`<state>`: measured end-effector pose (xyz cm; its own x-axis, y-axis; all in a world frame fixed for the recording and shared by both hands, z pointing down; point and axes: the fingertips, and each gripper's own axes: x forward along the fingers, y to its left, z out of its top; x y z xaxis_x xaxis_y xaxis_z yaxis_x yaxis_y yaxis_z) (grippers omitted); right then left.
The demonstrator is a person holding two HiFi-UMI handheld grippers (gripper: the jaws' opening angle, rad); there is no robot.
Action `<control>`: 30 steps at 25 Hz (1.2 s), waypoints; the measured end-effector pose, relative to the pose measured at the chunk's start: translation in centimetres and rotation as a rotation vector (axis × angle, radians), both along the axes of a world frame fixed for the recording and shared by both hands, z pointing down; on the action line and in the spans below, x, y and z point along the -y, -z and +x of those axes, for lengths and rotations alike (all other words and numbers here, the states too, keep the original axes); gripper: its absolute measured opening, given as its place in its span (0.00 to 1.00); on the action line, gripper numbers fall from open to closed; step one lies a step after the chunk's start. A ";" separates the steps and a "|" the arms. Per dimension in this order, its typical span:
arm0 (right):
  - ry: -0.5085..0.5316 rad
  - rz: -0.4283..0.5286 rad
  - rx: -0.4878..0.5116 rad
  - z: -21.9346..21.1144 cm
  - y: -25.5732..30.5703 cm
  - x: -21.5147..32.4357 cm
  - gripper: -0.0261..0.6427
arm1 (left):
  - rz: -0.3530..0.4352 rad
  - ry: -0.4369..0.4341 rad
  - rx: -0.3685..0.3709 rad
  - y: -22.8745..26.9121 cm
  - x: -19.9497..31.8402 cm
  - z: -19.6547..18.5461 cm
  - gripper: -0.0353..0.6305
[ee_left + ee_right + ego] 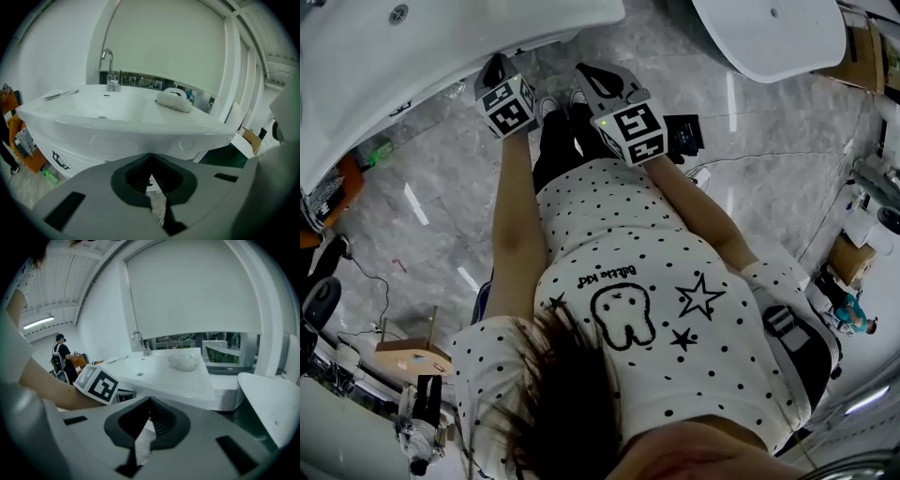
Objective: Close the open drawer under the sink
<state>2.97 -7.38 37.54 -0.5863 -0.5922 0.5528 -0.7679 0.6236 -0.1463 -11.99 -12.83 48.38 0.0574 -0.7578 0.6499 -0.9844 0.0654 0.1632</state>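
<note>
"Left gripper view: left gripper (pixel 152 157) shut, empty. Right gripper (pixel 150 399) too?"
"Yes, closed on nothing. The drawer front (pixel 65 152) sits under the sink (pixel 117 124), lower left of the left jaws; whether it's open is unclear."

Left gripper (pixel 151 155) with its jaws together, nothing between them, facing a white sink (pixel 117 123).

A chrome tap (pixel 108 70) stands at the sink's far left, and a white cloth (pixel 174 99) lies on its right side. Below the basin, the white cabinet (pixel 70 154) carries a dark handle (pixel 60 160). A green bottle (pixel 49 176) lies on the floor at the left, and a cardboard box (pixel 253 138) sits at the right.
</note>
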 end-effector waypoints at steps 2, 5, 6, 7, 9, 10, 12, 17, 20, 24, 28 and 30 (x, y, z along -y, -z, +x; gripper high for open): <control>0.004 -0.006 0.001 -0.2 -0.1 -0.1 0.06 | -0.012 0.000 0.008 0.0 -0.1 -0.2 0.06; 0.019 -0.015 0.000 -0.3 -0.3 -0.5 0.06 | -0.028 0.008 0.008 -0.2 -0.1 -0.2 0.06; 0.026 -0.016 -0.001 -0.4 -0.4 -0.6 0.06 | -0.032 0.011 0.008 -0.3 -0.2 -0.3 0.06; 0.031 -0.015 -0.003 -0.4 -0.4 -0.7 0.06 | -0.035 0.014 0.009 -0.4 -0.2 -0.3 0.06; 0.035 -0.009 -0.006 -0.5 -0.3 -0.6 0.06 | -0.041 0.014 0.016 -0.5 -0.3 -0.5 0.06; 0.033 -0.005 -0.006 -0.5 -0.3 -0.5 0.06 | -0.043 0.010 0.020 -0.5 -0.4 -0.6 0.06; 0.021 0.000 -0.005 -0.2 -0.1 -0.3 0.06 | -0.045 0.005 0.024 -0.5 -0.4 -0.6 0.06; 0.006 0.004 -0.007 0.1 0.0 0.0 0.06 | -0.050 0.013 0.020 -0.5 -0.4 -0.8 0.06; 0.004 0.007 -0.009 0.1 0.2 -0.1 0.06 | -0.046 0.016 0.017 -0.2 -0.6 -0.8 0.06; 0.003 0.011 -0.007 0.1 0.3 0.0 0.06 | -0.032 0.031 0.008 0.5 -0.6 -0.8 0.06; 0.004 0.013 -0.006 0.0 0.5 0.0 0.06 | -0.005 0.035 -0.003 1.3 -0.7 -0.8 0.06; 0.004 0.016 -0.004 0.0 0.5 0.0 0.06 | 0.011 0.030 -0.002 1.7 -0.7 -0.7 0.06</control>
<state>2.97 -7.36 37.01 -0.5861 -0.5989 0.5457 -0.7661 0.6288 -0.1327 -12.72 -12.11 46.65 0.0353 -0.7665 0.6413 -0.9818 0.0934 0.1656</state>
